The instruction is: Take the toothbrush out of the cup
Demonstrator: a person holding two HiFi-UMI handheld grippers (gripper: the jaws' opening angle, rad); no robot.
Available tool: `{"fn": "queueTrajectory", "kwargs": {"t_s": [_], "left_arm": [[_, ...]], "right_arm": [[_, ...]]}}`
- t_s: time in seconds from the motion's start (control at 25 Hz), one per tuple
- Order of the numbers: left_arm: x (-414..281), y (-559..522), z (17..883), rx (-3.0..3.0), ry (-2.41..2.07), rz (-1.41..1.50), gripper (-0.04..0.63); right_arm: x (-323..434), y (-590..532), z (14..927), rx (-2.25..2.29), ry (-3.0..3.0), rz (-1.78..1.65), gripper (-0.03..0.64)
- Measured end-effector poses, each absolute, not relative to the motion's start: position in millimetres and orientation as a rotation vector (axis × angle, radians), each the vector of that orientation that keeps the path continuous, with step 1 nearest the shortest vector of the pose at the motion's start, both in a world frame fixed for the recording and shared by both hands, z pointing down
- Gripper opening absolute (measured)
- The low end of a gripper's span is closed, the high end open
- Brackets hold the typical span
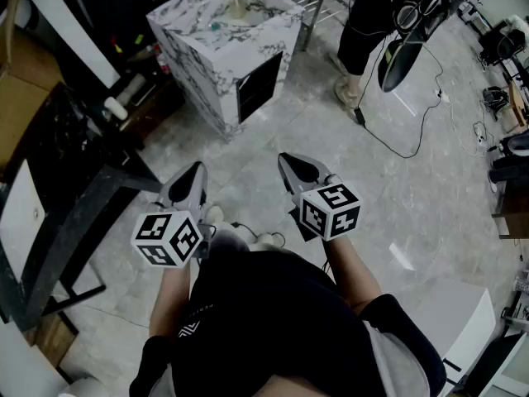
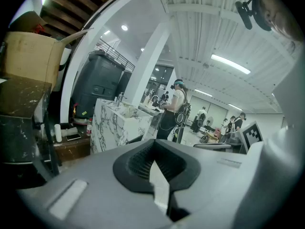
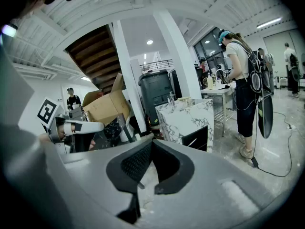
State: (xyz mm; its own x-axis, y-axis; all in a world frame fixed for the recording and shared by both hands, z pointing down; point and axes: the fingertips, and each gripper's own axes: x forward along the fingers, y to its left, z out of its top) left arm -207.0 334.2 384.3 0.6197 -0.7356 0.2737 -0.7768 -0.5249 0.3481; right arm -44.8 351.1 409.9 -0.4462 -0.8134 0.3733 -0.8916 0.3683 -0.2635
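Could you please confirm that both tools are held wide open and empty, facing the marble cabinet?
Not quite: the left tool and right tool are shut, jaws together, as the left and right gripper views show. They are empty and face the marble cabinet.

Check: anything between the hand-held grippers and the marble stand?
Nothing visible. Only bare floor separates the left hand-held gripper and right hand-held gripper from the marble stand. Cup and toothbrush cannot be made out.

Sink vanity [image 1: 216,52] stands ahead of your left gripper [image 1: 197,172] and right gripper [image 1: 287,162]; a person [image 1: 370,23] stands right of it, cardboard box [image 1: 18,85] on the counter [image 1: 58,151] left.
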Motion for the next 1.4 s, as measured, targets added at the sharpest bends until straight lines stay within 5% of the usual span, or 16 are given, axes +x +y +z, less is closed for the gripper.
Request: {"fn": "queueTrajectory", "kwargs": {"t_s": [1.4], "left_arm": [[-175.6,329.1,396.0,2.414,-1.194,0.157,0.017]], "right_arm": [[-21.0,359.5,418.1,1.543,-2.451,0.678,0.003]]}}
